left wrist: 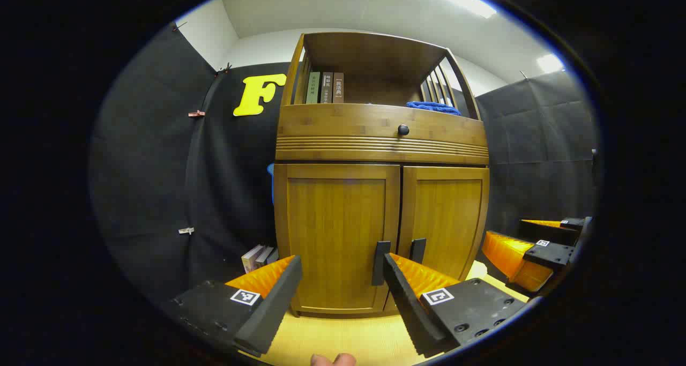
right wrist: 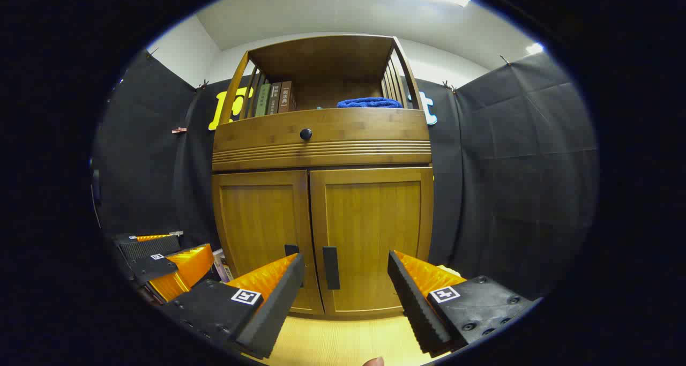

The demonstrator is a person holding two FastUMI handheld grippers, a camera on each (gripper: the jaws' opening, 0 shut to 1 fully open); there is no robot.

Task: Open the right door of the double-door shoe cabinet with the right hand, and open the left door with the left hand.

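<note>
Both views look up from low and near at the shoe cabinet [left wrist: 380, 194] [right wrist: 321, 194] front, sharing its doors.

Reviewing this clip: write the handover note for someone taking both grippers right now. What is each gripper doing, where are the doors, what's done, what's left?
Left gripper: open, holding nothing, short of the left door, facing its handle.
Right gripper: open, holding nothing, facing the right door; its handle sits between the fingers, farther off.
Cabinet: both doors are shut, neither handle touched.
Done: approach only.
Left: grip the right handle and pull the right door open, then do the left door with the left gripper.
</note>
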